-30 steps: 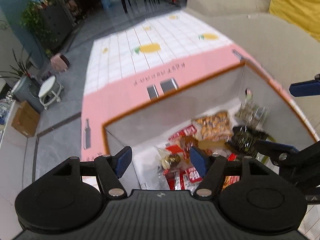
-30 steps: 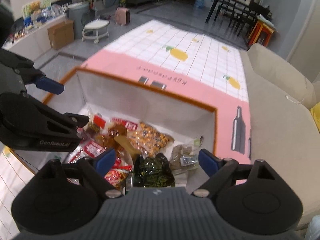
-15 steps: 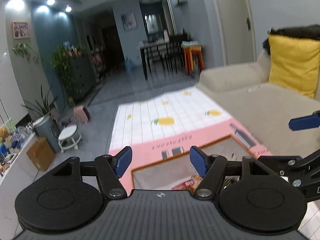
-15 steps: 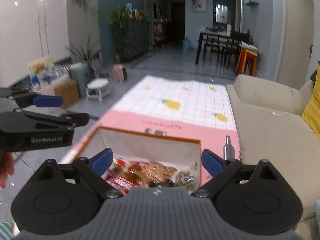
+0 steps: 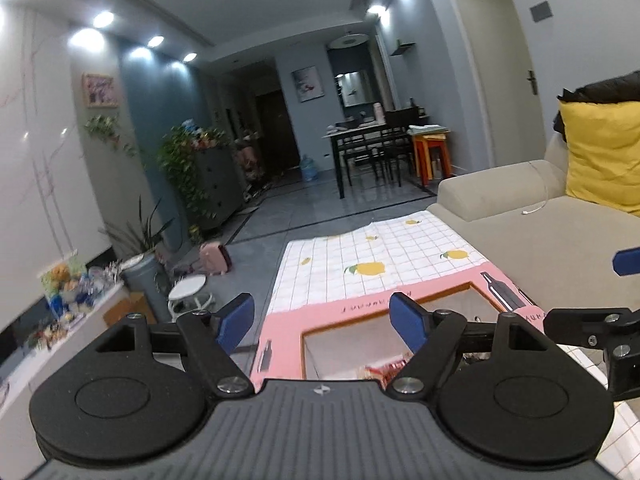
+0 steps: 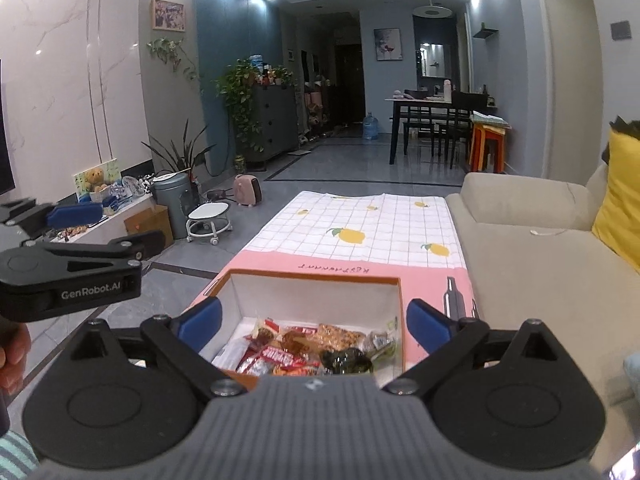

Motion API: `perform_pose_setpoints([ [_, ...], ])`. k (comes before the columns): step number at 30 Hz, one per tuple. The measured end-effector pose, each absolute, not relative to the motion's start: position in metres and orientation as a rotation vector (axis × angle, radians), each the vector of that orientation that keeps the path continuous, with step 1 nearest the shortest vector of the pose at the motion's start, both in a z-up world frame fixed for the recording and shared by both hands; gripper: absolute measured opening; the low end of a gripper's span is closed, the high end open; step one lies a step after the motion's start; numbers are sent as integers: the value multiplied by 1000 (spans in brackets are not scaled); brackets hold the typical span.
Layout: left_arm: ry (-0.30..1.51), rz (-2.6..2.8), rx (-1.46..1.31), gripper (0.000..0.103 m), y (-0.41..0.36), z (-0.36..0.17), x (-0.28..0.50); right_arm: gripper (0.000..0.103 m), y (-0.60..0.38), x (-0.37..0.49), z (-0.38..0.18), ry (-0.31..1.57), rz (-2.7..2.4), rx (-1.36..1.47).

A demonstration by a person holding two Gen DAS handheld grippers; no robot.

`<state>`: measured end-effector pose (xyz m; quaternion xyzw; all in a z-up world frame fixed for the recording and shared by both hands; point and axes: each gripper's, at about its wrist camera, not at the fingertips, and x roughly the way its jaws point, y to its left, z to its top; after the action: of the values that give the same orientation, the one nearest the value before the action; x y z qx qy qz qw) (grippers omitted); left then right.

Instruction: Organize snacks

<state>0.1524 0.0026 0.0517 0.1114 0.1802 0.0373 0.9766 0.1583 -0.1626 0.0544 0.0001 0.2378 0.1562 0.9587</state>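
Living room, cloth-covered table (image 6: pixel 360 216). Snacks (image 6: pixel 304 346) lie in the box (image 6: pixel 316 292) at its near edge. I see both grippers, left (image 5: pixel 320 318) and right (image 6: pixel 316 320), opening, empty. Packing looks complete; next, I check for strays.

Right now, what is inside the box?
The box holds mixed snack packets: red wrappers, an orange bag, a dark one. Anything beneath them, and the near part, is hidden.
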Motion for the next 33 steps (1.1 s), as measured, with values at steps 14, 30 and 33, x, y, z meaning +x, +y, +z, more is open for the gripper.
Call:
perform_pose_setpoints([
  [14,539,110,61,95,11,-2,136,99,-165,137,7,526,238,-7],
  [30,669,126,79,95,3,-39,138,99,-167,151,-34,639,230,-8],
  [33,670,124,74,95,3,-39,138,99,-164,153,-34,639,238,-13],
])
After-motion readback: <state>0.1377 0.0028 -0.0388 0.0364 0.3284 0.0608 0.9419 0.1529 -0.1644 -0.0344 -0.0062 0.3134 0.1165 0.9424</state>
